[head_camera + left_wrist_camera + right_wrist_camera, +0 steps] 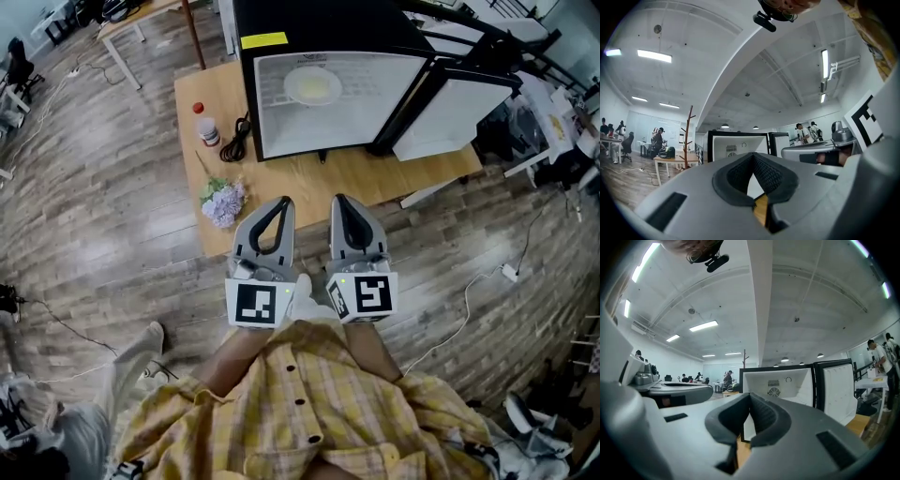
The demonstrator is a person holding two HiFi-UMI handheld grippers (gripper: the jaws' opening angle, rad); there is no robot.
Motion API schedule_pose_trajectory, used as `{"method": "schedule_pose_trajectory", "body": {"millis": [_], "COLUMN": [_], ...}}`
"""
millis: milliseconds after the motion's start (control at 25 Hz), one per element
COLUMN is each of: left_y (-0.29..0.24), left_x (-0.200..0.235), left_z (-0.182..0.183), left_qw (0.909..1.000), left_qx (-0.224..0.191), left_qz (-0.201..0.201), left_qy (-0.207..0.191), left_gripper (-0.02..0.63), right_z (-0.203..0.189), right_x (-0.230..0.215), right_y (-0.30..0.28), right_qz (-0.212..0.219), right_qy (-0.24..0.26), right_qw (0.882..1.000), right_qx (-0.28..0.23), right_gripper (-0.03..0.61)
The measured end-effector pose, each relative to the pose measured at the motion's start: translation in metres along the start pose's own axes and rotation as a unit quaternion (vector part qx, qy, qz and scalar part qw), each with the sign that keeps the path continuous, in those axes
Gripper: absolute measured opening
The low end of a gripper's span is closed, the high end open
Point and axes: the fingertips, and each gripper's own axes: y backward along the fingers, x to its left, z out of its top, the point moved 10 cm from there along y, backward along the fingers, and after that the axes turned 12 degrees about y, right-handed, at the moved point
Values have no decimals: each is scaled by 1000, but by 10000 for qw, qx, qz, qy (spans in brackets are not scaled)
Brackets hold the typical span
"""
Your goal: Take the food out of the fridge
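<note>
A black mini fridge (328,28) stands on a wooden table (309,183) with its door (450,112) swung open to the right. Inside, a white plate with pale yellow food (313,85) lies on the white floor of the compartment. My left gripper (283,201) and right gripper (339,199) are side by side over the table's front edge, pointing at the fridge, still well short of it. Both are shut with nothing between their jaws. In the left gripper view the fridge (736,145) shows beyond the closed left gripper (753,154). The right gripper view shows the fridge (780,383) past the closed right gripper (750,395).
A small red-capped bottle (207,125), a coiled black cable (234,141) and a bunch of pale purple flowers (223,201) lie on the table's left part. Desks and chairs stand on the wooden floor around. A power cord (487,281) trails on the floor at right.
</note>
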Motion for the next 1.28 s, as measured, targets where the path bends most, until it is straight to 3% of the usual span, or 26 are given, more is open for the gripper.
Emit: {"method": "schedule_pose_trajectory", "body": {"millis": [360,600,720,1160,1280], "left_y": [-38,-63,-71,-89,-92], "left_x": [3,1,-3,7,15], "left_z": [-4,-4,-6,-4,-3], "left_qw": [9997,9987,9988,9982,9985], "left_qx": [69,160,176,80,119], "left_qz": [228,343,410,541,499], "left_qy": [-92,-343,-207,-232,-171], "left_gripper": [8,8,8,8,8], "right_z": [-20,-35,-44,-79,-89], "right_x": [-42,-67,-78,-94,-94], "right_y": [-48,-73,-83,-113,-122], "right_qz": [349,604,698,777,648], "right_qy": [-831,-1638,-2039,-3595,-4290], "right_qw": [9958,9844,9762,9284,8994], "right_qx": [152,231,238,523,536], "right_gripper": [7,7,8,8,12]}}
